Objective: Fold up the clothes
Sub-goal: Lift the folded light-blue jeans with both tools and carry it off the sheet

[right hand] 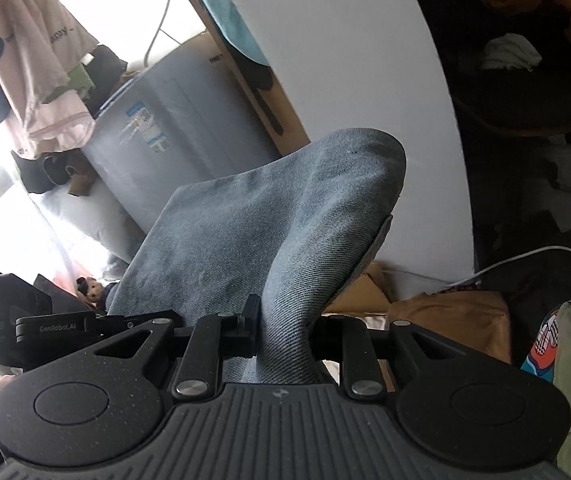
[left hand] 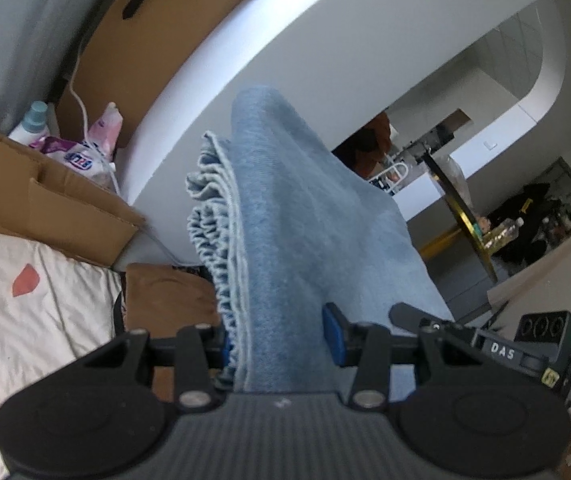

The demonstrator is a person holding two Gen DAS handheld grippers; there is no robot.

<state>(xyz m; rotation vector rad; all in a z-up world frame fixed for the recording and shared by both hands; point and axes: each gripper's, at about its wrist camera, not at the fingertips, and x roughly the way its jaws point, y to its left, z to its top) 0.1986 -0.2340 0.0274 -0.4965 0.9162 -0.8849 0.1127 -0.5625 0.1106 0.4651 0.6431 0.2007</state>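
Left gripper (left hand: 281,344) clamps a bunched thickness of the blue denim garment (left hand: 285,216); the blue pads (left hand: 335,334) press the fabric from both sides, jaws set at a middling width filled by cloth. Garment's gathered, ruffled hem (left hand: 213,216) hangs on the left of that view, stacked in several layers. Cloth rises up and away from the jaws, lifted in the air in front of a white wall (left hand: 325,40).

Right gripper (right hand: 285,332) pinches the same denim garment (right hand: 269,216) too, jaws narrow, fabric squeezed into a tight fold between them (right pad is hidden by cloth). Denim fans out above the grip and curls over at the top.

Background, left wrist view: cardboard box (left hand: 57,196) with bottles, and a printed bedsheet (left hand: 33,304) lower left. Right wrist view: grey washing machine (right hand: 157,136), pink clothing (right hand: 33,48) hanging at upper left, brown paper bag (right hand: 453,320) lower right. The other gripper (left hand: 541,344) shows at the right edge of the left wrist view.
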